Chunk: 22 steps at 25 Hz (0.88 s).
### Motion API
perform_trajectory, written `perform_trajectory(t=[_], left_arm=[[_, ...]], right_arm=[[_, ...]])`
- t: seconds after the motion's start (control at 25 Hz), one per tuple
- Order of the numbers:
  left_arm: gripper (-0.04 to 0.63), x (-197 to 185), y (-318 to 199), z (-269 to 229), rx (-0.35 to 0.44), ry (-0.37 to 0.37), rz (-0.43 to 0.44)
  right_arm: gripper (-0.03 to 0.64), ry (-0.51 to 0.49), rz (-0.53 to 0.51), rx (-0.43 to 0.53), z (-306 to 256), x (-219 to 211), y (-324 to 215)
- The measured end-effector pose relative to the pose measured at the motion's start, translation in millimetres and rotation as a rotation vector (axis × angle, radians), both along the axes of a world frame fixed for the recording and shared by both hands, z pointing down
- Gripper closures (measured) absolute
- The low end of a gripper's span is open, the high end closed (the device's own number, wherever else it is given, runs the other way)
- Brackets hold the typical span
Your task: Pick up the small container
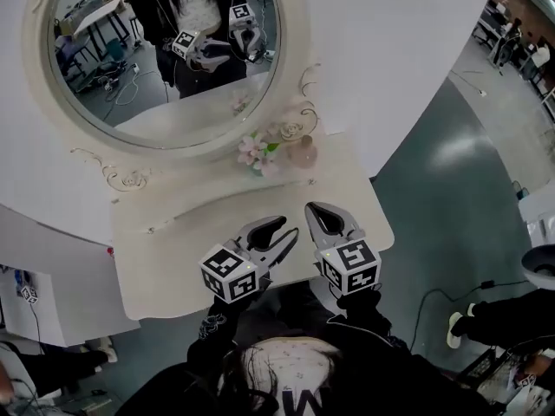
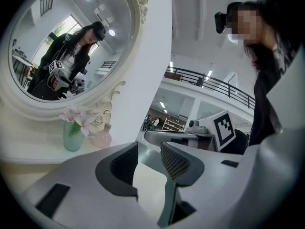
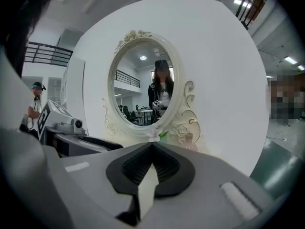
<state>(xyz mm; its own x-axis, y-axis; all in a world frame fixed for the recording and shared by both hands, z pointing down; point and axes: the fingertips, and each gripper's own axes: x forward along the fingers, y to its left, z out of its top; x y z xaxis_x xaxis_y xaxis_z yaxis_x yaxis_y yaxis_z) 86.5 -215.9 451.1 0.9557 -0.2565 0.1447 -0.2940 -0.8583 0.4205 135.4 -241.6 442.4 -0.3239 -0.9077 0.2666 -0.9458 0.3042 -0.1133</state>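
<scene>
Container (image 1: 303,152) — small, pink, round-bellied

Your head view: even, bright light; glare patch on floor (image 1: 460,150) beyond bench (image 1: 173,232) right edge. Your gripper views: heavy fisheye bending, dark vignetted corners.

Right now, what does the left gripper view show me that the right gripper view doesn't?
Only the left gripper view shows the green vase and the small pink container whole, side by side under the mirror. It also shows the left gripper, jaws apart and empty. Only the right gripper view shows the mirror's full oval, the teal floor, and the right gripper, jaws together at the tips and holding nothing. Both views show the pink flowers, the mirror frame, and the other gripper off to one side.
</scene>
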Motion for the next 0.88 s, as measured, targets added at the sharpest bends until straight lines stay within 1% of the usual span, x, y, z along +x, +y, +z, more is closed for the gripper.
perform_trajectory(t=[0.24,0.56,0.88], left_arm=[[0.443,17.2,-16.2,8.3,-0.009,-0.047,-0.073],[0.443,30.0,-28.3,16.1,-0.019,-0.073,-0.158],[0.443,31.9,-30.6,20.8,-0.028,-0.086,-0.202]], right_arm=[[0.609,-0.034,-0.066,-0.008,7.8,21.7,-25.9],[0.609,-0.038,-0.130,-0.023,21.2,43.5,-49.4],[0.609,-0.028,-0.162,-0.019,29.7,54.8,-77.8]])
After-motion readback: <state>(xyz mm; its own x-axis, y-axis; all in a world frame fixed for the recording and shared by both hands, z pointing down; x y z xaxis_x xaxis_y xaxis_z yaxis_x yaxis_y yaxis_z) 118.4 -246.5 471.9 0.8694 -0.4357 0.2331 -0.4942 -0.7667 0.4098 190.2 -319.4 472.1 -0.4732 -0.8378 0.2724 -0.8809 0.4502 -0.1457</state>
